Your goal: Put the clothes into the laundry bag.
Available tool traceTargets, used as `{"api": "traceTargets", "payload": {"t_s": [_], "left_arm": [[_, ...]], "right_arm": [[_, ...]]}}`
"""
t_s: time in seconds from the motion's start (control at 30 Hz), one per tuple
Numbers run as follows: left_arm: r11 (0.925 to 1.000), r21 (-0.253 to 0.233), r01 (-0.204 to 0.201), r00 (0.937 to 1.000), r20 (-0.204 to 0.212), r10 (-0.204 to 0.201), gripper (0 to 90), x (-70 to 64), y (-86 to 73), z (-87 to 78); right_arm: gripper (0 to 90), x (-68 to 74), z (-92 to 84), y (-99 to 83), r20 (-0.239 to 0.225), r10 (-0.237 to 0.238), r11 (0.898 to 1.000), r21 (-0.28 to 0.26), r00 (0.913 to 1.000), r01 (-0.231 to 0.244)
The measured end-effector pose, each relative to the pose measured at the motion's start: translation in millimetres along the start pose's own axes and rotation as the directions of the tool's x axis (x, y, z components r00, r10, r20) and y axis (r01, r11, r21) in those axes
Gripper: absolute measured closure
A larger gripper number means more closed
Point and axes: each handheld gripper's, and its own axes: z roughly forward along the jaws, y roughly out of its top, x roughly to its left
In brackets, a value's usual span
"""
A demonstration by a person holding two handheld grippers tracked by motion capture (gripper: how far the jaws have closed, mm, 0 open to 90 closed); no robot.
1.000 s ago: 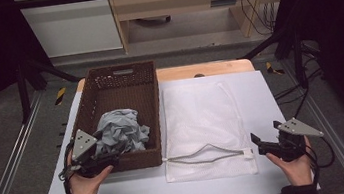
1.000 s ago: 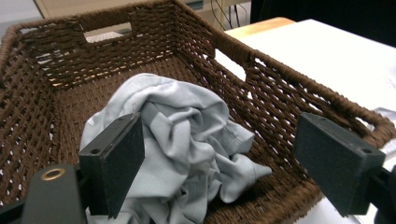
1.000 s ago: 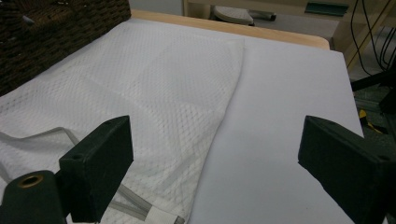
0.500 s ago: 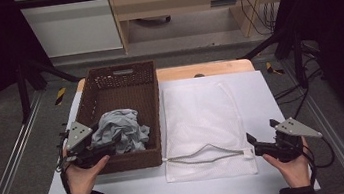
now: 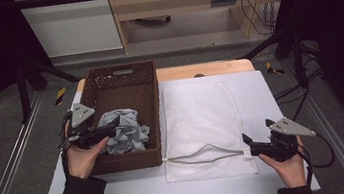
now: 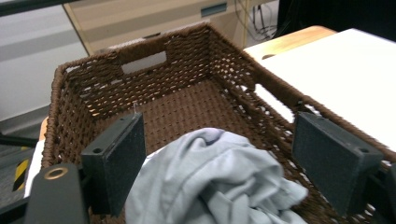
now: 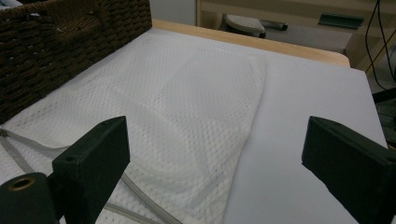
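While your left gripper is hanging wide open over the basket, your right gripper is also gaping, empty.

Your left jaws are straddling the crumpled grey cloth without closing on it; that cloth is lying in the near end of the brown wicker basket, on the left of the white table. Your right jaws are hovering just beside the near right corner of the white mesh laundry bag, which is lying flat beside the basket with its zipper curving along the near edge.
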Motion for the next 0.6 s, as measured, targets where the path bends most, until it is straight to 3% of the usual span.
{"api": "traceTargets", "payload": {"t_s": [0.23, 0.37, 0.6], "left_arm": [[0.9989, 0.045, -0.016, 0.9990, -0.042, 0.017, 17.2, 9.6, -0.6, 23.9], [0.9974, 0.071, -0.006, 0.9997, -0.024, 0.008, 16.0, 12.9, -3.9, 34.8], [0.9890, 0.141, -0.046, 0.9989, 0.019, 0.044, 13.0, 14.1, -11.7, 52.6]], "right_arm": [[8.1, 1.0, 2.8, -0.9, -0.003, -0.003, 1.000, 0.014, 1.0000, 0.003], [8.1, 1.5, 3.7, -1.5, -0.005, -0.001, 1.000, 0.021, 1.0000, 0.001], [7.8, 0.4, 5.3, -2.8, -0.007, -0.003, 0.999, 0.034, 1.0000, 0.003]]}}
